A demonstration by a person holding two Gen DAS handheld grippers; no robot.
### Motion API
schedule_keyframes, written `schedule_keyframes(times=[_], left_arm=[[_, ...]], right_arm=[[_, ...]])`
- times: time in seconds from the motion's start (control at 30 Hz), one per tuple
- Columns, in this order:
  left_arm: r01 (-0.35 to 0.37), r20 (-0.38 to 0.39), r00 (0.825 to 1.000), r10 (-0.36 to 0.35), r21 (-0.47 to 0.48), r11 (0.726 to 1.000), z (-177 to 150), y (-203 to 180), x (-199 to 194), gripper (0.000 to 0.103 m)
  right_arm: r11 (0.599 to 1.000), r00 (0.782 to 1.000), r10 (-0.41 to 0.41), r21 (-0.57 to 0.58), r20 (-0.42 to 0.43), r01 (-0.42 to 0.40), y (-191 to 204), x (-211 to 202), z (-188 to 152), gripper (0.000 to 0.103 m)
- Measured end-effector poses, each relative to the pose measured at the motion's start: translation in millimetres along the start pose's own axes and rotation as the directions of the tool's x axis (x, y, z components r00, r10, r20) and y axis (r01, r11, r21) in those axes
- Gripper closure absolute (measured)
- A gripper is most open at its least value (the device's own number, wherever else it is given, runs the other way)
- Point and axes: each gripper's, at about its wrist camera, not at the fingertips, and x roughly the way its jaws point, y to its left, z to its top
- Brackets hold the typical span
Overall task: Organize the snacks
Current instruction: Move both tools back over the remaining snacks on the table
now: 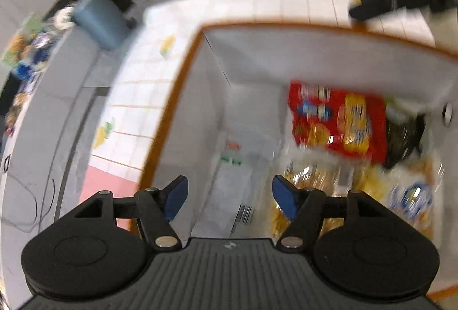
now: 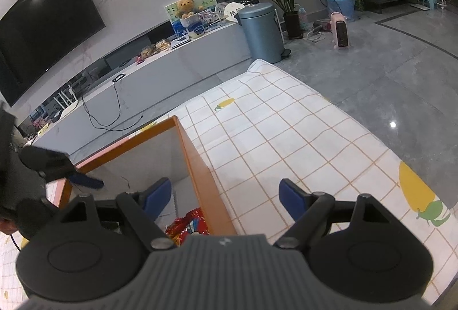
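left wrist view, blurred — left hand-held gripper point(image 1: 230, 196) gapes empty, seemingly over the orange-rimmed box point(image 1: 183, 75).

Left gripper point(image 1: 230, 196): jaws spread wide, nothing between the blue pads point(image 1: 176, 196), pointing steeply down (view blurred). Right gripper point(image 2: 224, 196): jaws also wide apart and empty, tilted down less steeply, its view sharp.

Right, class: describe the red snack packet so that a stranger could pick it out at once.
Find the orange-rimmed white box on the checked tablecloth. Inside, against its far wall, lies the red snack packet, above the clear yellowish snack bags. It is the only bright red item, printed with yellow and blue pictures.
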Motion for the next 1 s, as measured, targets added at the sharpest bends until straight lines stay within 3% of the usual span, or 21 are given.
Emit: schedule_keyframes(times=[0.2, 0.4, 0.57, 0.67, 0.8, 1.0], left_arm=[[-0.084, 0.079, 0.992, 0.097, -0.149, 0.985, -0.4, -18.4, -47.5, 0.023], [-0.192, 0.028, 0.978, 0.207, -0.271, 0.943, -21.6, -43.2, -83.4, 0.024], [-0.21, -0.011, 0.974, 0.225, -0.399, 0.892, -48.3, -51.2, -109.2, 0.024], [-0.251, -0.032, 0.963, 0.268, -0.47, 0.846, -68.6, -53.7, -127.4, 0.024], [-0.28, -0.086, 0.954, 0.287, -0.599, 0.75, -102.5, -45.8, -146.4, 0.024], [-0.259, -0.068, 0.947, 0.314, -0.738, 0.623, -160.9, -48.4, -170.1, 0.025]], right_arm=[[1.0, 1.0, -0.018, -0.007, 0.002, 0.018, -2.7, -3.6, -2.4, 0.022], [1.0, 1.0, 0.003, -0.018, 0.008, -0.002, 0.3, -7.1, -5.7, 0.023], [0.997, 0.999, 0.045, -0.056, -0.002, -0.045, 14.5, -9.3, -12.3, 0.023], [0.994, 0.997, 0.071, -0.078, -0.006, -0.071, 27.9, -12.3, -16.5, 0.023], [0.979, 0.992, 0.123, -0.165, -0.01, -0.123, 59.5, -19.0, -24.1, 0.024], [0.94, 0.985, 0.17, -0.298, -0.005, -0.164, 112.6, -27.9, -42.1, 0.024]])
